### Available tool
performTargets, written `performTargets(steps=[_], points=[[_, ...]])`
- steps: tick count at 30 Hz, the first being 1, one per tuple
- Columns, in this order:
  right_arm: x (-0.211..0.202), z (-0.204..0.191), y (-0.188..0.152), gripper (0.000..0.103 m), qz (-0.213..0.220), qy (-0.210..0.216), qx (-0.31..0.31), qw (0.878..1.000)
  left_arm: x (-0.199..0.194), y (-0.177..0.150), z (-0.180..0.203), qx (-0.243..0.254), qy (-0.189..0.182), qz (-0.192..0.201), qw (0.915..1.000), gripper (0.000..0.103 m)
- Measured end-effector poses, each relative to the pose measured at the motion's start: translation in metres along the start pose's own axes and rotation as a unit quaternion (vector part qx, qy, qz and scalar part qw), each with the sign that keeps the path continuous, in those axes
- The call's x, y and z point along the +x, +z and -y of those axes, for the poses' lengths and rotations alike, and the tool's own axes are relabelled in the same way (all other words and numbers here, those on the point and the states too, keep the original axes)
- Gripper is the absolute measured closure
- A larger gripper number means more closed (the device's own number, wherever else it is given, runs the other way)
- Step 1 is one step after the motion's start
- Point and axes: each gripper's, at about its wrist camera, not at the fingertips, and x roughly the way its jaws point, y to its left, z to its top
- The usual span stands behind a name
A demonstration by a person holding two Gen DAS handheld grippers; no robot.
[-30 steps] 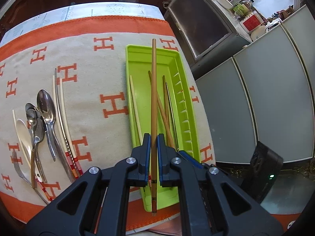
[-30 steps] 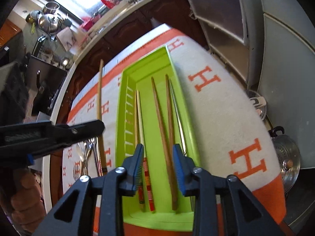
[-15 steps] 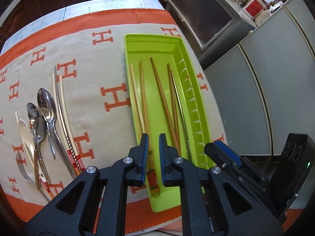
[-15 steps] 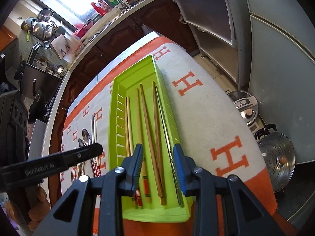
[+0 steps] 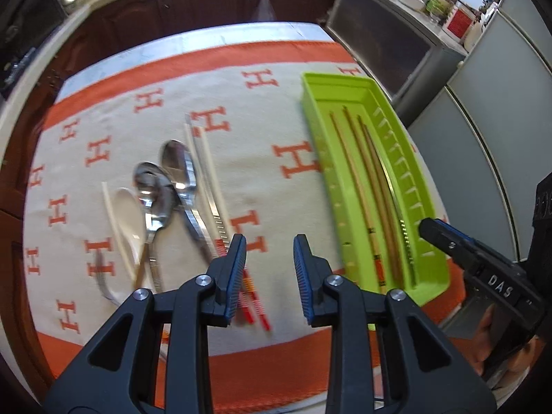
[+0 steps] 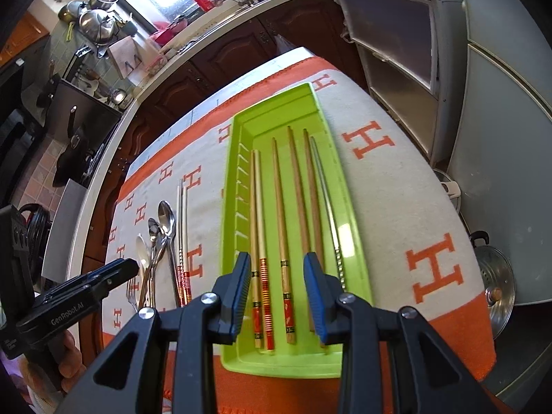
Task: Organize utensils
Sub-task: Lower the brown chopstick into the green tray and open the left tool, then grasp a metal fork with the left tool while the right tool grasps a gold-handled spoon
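Left wrist: left tongs (image 5: 269,269) empty, jaws just widened; right tongs (image 6: 277,291) part-open, empty. Straddle one striped chopstick (image 5: 215,203) squarely.

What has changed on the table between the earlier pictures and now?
The left tongs released the brown chopstick into the green tray, have just been opening with nothing between them, and swung over towards the spoons. The right tongs stayed open above the tray; the cutlery on the cloth is unmoved.
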Motion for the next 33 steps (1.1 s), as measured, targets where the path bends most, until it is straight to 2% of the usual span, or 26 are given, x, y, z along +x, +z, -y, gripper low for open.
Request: performTargets(steps=[8, 12, 16, 26, 31, 33], points=[[0.005, -0.042, -0.004, 0.071, -0.006, 0.004, -0.052, 0.999, -0.029, -0.028, -0.076, -0.064, 0.003, 0.029, 0.9975, 0.078], [0.011, -0.070, -0.007, 0.071, -0.012, 0.010, -0.086, 0.996, -0.039, -0.042, -0.112, -0.091, -0.004, 0.027, 0.9954, 0.078], [0.018, -0.101, -0.013, 0.071, -0.018, 0.015, -0.124, 0.992, -0.039, -0.056, -0.146, -0.126, 0.014, 0.033, 0.9914, 0.078], [0.051, -0.148, -0.028, 0.071, -0.052, 0.011, -0.178, 0.983, 0.007, -0.086, -0.194, -0.183, 0.007, 0.011, 0.9830, 0.078], [0.063, -0.159, -0.030, 0.071, -0.066, 0.013, -0.196, 0.978, 0.030, -0.093, -0.205, -0.207, -0.004, -0.001, 0.9784, 0.078], [0.068, -0.164, -0.031, 0.071, -0.071, 0.017, -0.204, 0.976, 0.033, -0.092, -0.204, -0.204, -0.002, 0.010, 0.9788, 0.078]])
